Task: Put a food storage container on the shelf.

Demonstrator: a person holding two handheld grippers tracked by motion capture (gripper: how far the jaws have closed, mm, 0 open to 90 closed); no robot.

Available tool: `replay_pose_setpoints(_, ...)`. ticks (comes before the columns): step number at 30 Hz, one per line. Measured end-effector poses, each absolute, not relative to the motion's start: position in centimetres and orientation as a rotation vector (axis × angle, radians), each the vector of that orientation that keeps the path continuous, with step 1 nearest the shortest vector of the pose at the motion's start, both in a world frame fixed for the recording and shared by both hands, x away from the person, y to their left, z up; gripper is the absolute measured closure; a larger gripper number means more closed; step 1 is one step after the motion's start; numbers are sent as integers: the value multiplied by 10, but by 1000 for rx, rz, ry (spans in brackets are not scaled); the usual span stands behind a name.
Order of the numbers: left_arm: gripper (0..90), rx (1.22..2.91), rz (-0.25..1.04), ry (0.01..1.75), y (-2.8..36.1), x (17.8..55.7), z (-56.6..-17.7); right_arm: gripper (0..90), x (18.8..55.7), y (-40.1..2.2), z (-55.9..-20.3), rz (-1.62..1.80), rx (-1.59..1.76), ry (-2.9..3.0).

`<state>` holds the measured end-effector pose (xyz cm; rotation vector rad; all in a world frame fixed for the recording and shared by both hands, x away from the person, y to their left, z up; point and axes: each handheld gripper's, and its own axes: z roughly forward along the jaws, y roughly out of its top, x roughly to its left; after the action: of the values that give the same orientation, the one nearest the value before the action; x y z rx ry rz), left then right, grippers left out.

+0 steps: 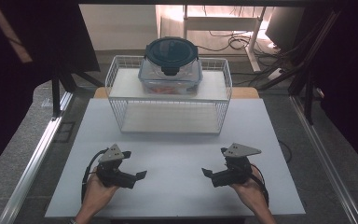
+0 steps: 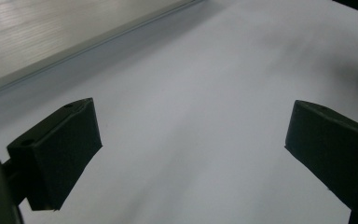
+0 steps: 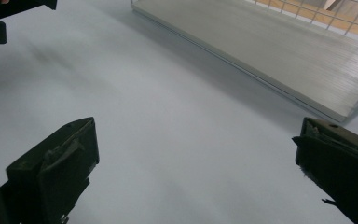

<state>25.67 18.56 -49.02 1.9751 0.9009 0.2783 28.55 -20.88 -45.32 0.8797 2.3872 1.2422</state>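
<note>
Both black two-jaw grippers, left (image 1: 139, 171) and right (image 1: 208, 174), hover low over the white table (image 1: 177, 186). Each stands wide apart, holding nothing. Beyond them sits the white wire rack (image 1: 168, 95).

Open claw (image 3: 193, 172) near wire rack (image 3: 279, 51)

The high view looks forward and down from above the person's side, taking in the whole white worktop (image 1: 177, 186), the wire rack (image 1: 168, 95) at its far edge and the floor beyond. The left gripper view sits low and close over the worktop (image 2: 205, 93), facing along its own jaws toward the rack's lower shelf (image 2: 51, 32). The right gripper view, equally low, faces the same shelf (image 3: 279, 51). All three views share the worktop and the rack's lower shelf.
</note>
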Motion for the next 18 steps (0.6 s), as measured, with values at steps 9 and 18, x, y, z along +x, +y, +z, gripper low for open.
replay_pose_setpoints(9,28,1973,286,928,196,247,-501,0,276,-222,-463,1229,916,2364)
replay_pose_setpoints(18,27,2007,288,931,197,237,-509,0,267,-233,-470,1222,959,2337)
